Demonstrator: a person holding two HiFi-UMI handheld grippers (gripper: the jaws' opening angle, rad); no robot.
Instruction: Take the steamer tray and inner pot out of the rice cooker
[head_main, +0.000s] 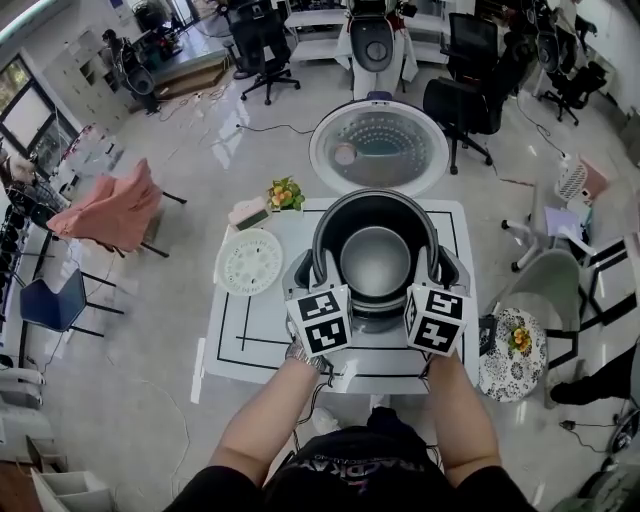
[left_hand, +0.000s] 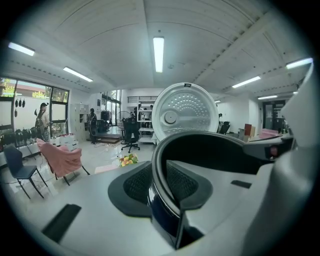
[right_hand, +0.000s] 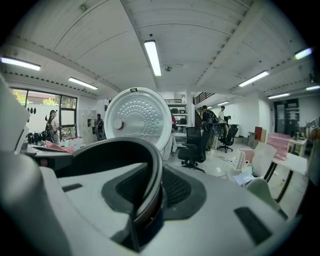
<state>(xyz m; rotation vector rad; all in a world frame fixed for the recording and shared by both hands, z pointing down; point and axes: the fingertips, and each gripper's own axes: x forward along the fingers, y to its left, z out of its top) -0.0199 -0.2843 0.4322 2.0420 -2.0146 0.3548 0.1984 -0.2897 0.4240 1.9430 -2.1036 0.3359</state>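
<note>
The black inner pot (head_main: 375, 250) hangs just over the open rice cooker (head_main: 452, 268), gripped at its rim from both sides. My left gripper (head_main: 316, 272) is shut on the pot's left rim (left_hand: 165, 165), which runs between its dark pads (left_hand: 130, 187). Across from it, my right gripper (head_main: 436, 272) is shut on the right rim (right_hand: 150, 175), also pinched between pads (right_hand: 175, 190). The cooker's round lid (head_main: 380, 148) stands open behind. The white perforated steamer tray (head_main: 249, 261) lies on the table left of the cooker.
The cooker stands on a white table (head_main: 250, 340) marked with black lines. Yellow flowers (head_main: 285, 193) and a pink block (head_main: 248, 212) sit at its far left corner. A chair draped in pink cloth (head_main: 110, 210) is at the left, a small round table (head_main: 512, 355) at the right.
</note>
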